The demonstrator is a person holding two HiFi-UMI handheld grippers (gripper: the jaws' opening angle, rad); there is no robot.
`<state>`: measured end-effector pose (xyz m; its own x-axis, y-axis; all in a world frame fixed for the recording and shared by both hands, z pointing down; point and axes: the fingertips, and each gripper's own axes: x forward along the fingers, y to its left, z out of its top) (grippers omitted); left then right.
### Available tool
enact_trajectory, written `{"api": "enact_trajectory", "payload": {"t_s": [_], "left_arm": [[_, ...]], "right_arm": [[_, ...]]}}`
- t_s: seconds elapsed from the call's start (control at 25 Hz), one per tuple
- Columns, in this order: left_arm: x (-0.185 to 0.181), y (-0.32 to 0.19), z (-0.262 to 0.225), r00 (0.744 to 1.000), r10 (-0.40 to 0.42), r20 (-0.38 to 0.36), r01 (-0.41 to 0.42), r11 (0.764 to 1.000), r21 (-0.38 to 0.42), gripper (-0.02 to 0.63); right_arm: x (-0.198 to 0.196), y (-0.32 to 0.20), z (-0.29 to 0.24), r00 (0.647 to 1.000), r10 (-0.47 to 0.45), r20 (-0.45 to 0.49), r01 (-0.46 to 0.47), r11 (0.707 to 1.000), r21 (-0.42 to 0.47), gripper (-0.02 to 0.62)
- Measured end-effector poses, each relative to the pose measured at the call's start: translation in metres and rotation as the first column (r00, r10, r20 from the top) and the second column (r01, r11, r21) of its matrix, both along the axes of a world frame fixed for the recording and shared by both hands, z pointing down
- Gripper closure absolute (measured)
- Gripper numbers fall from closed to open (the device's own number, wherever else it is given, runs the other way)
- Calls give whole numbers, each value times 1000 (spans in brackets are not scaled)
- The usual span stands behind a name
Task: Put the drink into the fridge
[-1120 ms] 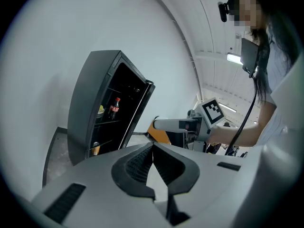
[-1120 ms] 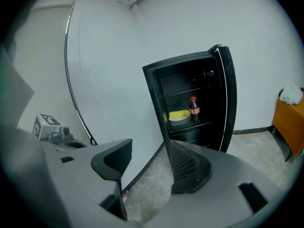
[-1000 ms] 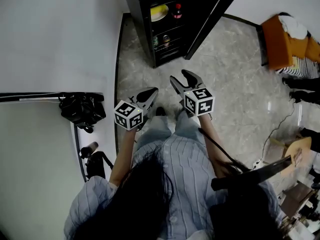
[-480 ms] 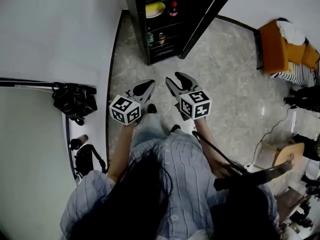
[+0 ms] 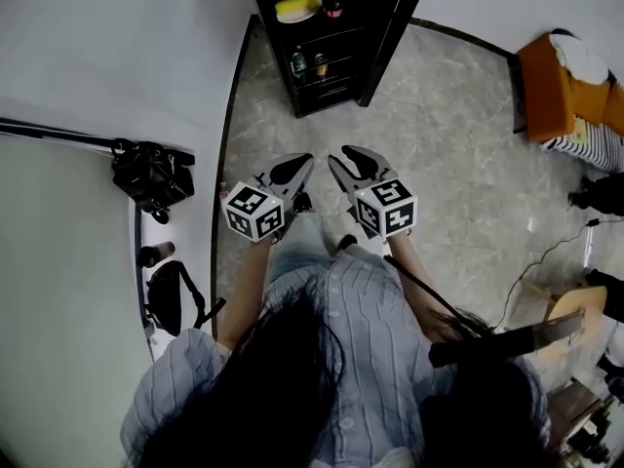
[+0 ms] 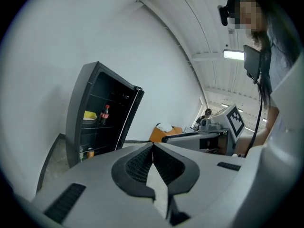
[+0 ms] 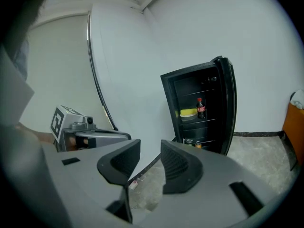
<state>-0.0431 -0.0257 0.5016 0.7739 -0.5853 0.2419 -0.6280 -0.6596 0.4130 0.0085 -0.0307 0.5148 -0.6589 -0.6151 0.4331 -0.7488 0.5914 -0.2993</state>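
Blk fridge (image 5: 375, 27), yellow dish (image 5: 297, 8), grey marbled floor (image 5: 439, 144).

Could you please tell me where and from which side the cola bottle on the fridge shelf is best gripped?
Probably across its body, below the neck, coming straight in through the open front of the fridge. The cola bottle stands upright, and a yellow dish sits close beside it, so a side approach looks blocked.

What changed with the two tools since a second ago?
The right tool is closing its jaws. They stood wider before and are narrower now, with nothing between them. Nothing was grabbed or let go. The left tool stayed shut and empty. The fridge is still open, and the bottle is still on its shelf.
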Motion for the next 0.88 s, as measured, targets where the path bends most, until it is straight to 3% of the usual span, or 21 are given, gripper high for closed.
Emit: {"api": "enact_trajectory", "payload": {"t_s": [0.56, 0.88], "left_arm": [[47, 108, 5, 1000, 3, 24, -3, 1000, 4, 598], [54, 144, -3, 999, -27, 38, 25, 999, 38, 598]], "right_arm": [[28, 103, 2, 996, -89, 32, 88, 996, 26, 476], [36, 134, -6, 992, -123, 12, 122, 991, 64, 520]]}}
